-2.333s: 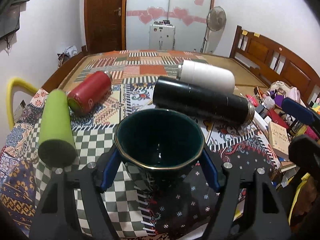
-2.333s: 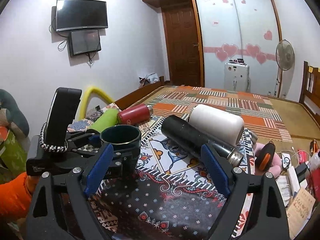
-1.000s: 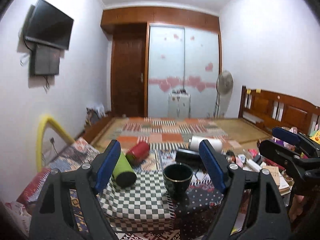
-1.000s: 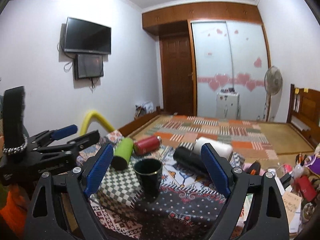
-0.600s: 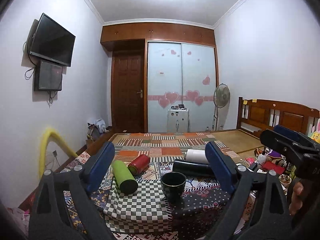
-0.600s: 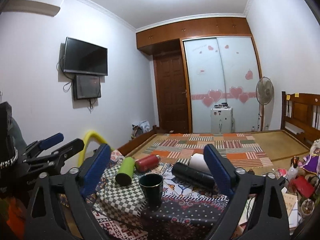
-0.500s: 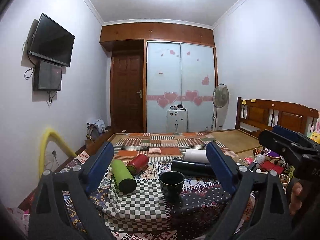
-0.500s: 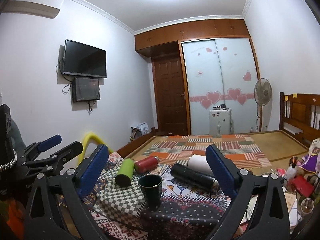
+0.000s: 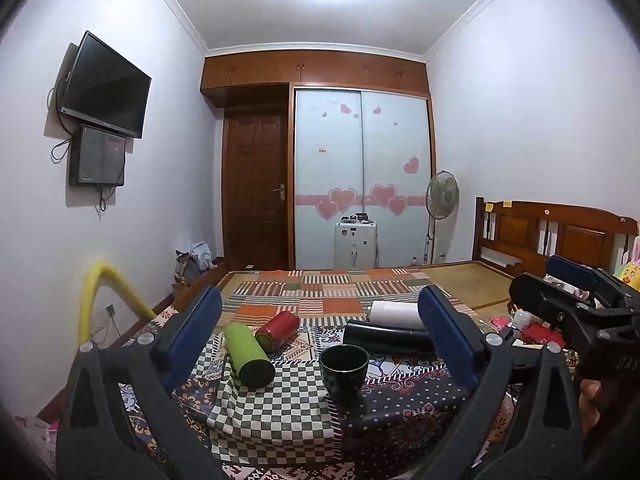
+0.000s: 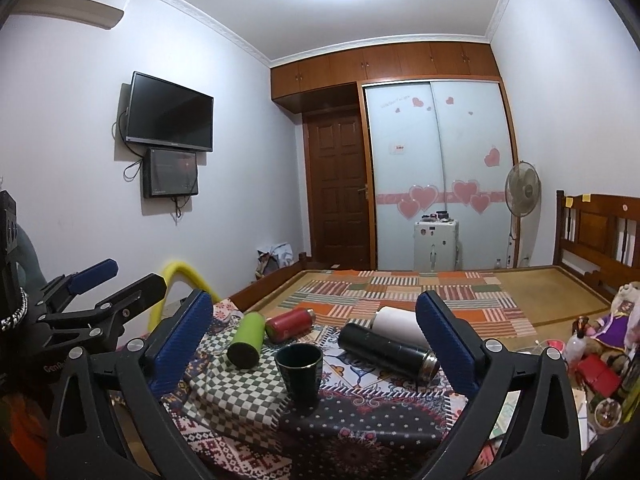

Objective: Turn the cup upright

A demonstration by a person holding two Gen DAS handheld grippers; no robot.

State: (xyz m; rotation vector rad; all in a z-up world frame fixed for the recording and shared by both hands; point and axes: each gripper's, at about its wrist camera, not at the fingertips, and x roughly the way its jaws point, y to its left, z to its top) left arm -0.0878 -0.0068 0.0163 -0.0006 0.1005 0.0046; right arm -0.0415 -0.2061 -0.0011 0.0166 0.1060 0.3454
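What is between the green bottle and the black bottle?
The dark cup stands upright between the green bottle and the black bottle, clearest in the right wrist view.

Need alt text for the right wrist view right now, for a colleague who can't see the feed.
A dark green cup stands upright, mouth up, on a patterned cloth-covered table, framed by the open, empty right gripper. Behind it lie a green bottle, a red bottle, a black flask and a white flask.

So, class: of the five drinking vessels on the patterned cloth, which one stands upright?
The dark green cup, nearest the camera, mouth up. The green, red, black and white bottles all lie on their sides.
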